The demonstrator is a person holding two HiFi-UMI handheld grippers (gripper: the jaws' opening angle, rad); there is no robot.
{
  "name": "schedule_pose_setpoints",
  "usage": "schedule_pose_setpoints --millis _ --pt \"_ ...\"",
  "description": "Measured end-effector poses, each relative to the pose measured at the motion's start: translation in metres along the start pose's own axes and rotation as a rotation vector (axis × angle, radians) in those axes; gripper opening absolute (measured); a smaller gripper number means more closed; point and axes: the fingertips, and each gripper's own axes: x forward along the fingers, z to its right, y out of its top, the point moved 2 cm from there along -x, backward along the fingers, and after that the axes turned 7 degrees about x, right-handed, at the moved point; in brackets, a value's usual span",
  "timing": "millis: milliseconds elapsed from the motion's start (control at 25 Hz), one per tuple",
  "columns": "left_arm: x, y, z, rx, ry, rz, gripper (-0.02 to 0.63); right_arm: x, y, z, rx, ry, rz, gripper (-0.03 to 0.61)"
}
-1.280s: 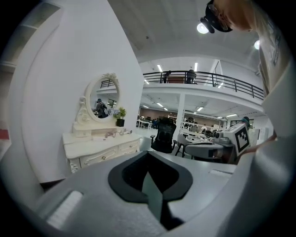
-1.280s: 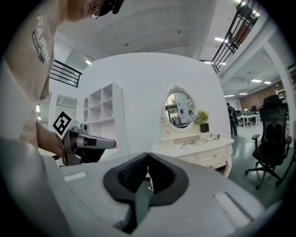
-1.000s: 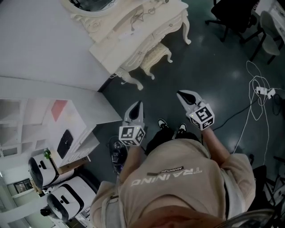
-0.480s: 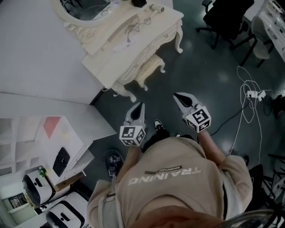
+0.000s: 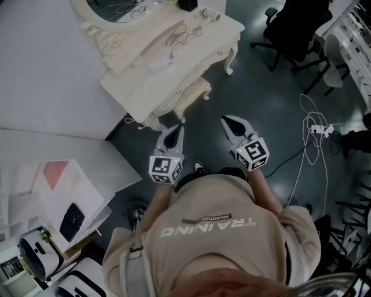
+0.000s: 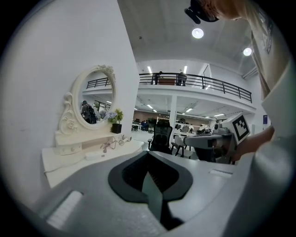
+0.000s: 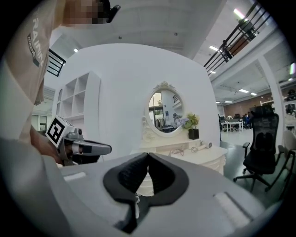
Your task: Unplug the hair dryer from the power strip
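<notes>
While I stand well back from the work, both tools are carried at chest height, aimed toward the furniture ahead. Furthest left is the cream, carved dressing table [image 5: 136, 84] with its oval mirror [image 5: 110, 7]; it carries the task's things. A flat white oblong block [image 5: 160, 63] lies on its top, and I take that for the power strip, with thin cords [image 5: 174, 37] tangled just beside it. The pale hair dryer [image 5: 210, 14] lies on its side at the table's far right corner. I cannot make out the plug from here.

Next comes the left gripper [image 5: 175, 134], hovering over the dark floor near the table's cream stool [image 5: 191, 96]. Its jaws are pressed together on nothing, which I judge sensible for walking, since nothing can snag. The right gripper [image 5: 230, 125] is likewise closed and empty, level with its partner.

Both are well apart from the table, so I judge the approach unfinished: I must get close, find the plug, then spread one gripper for it. At far right, a looped white cable [image 5: 310, 125] lies on the floor, worth stepping round.
</notes>
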Motion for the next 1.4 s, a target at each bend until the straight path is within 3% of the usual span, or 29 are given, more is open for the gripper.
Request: schedule_pose_setpoints --millis 520,680,1120,1400 --pt "0.044 -0.007 -0.05 -0.027 0.025 -0.033 0.002 0.057 -0.006 0.026 0.018 0.019 -0.052 0.005" --pt "0.066 0.0 -0.057 -0.022 0.062 -0.054 0.002 0.077 -0.008 0.044 0.045 0.07 -0.067 0.005" --pt "0.164 0.053 -0.073 0.009 0.186 -0.028 0.002 0.138 0.038 0.118 0.016 0.26 -0.049 0.005" --pt "0.198 0.053 -0.09 0.006 0.264 -0.048 0.002 0.169 0.045 0.158 0.007 0.321 -0.062 0.005"
